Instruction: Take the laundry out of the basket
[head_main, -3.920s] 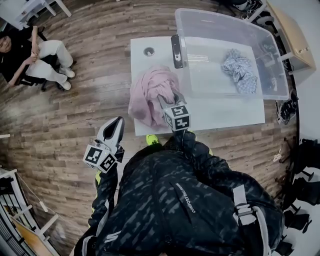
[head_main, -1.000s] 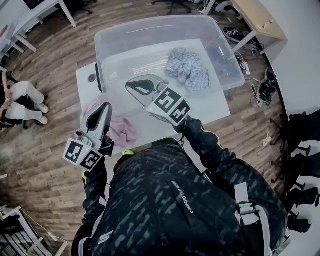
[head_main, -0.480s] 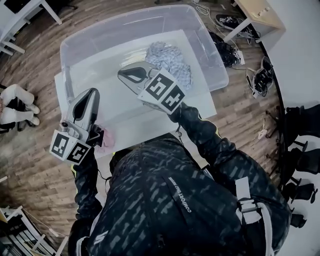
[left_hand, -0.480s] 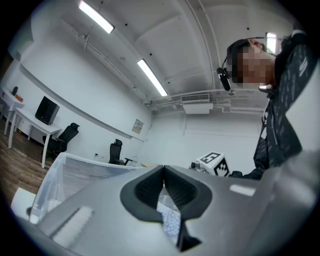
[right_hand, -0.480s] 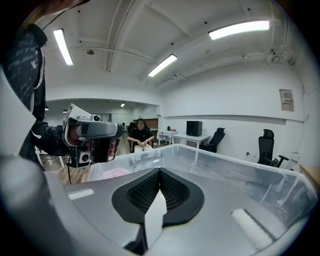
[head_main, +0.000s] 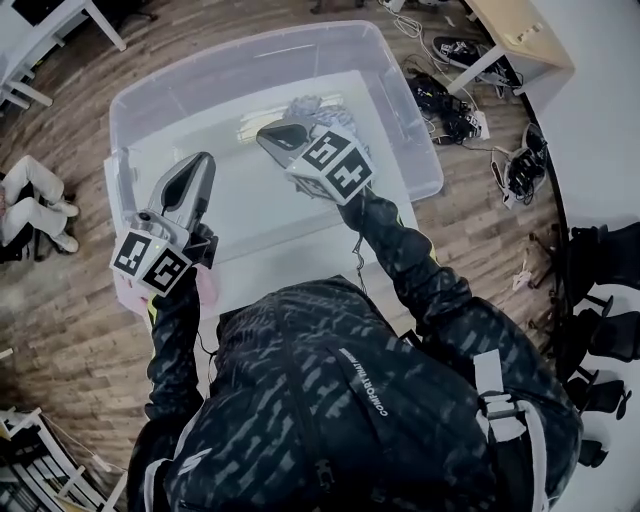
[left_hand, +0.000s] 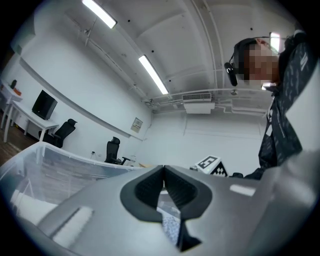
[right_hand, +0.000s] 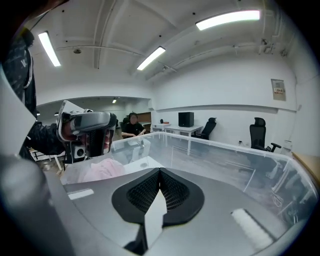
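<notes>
Head view: one clear basket (head_main: 418, 150) holds one blue patterned garment (head_main: 303, 104) at 12 o'clock; one pink garment (head_main: 207, 288) lies outside at 8 o'clock. Left gripper view: left gripper (left_hand: 163, 167) pinched together, empty. Right gripper view: right gripper (right_hand: 160, 171) likewise closed, empty.

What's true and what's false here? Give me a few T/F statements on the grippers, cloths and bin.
1. The left gripper and the right gripper both have their jaws shut with nothing between them. True.
2. The pink cloth lies inside the clear bin. False: it lies outside the bin, on the white table.
3. A blue patterned cloth lies in the bin. True.
4. The bin stands on the floor. False: it stands on the table.
</notes>
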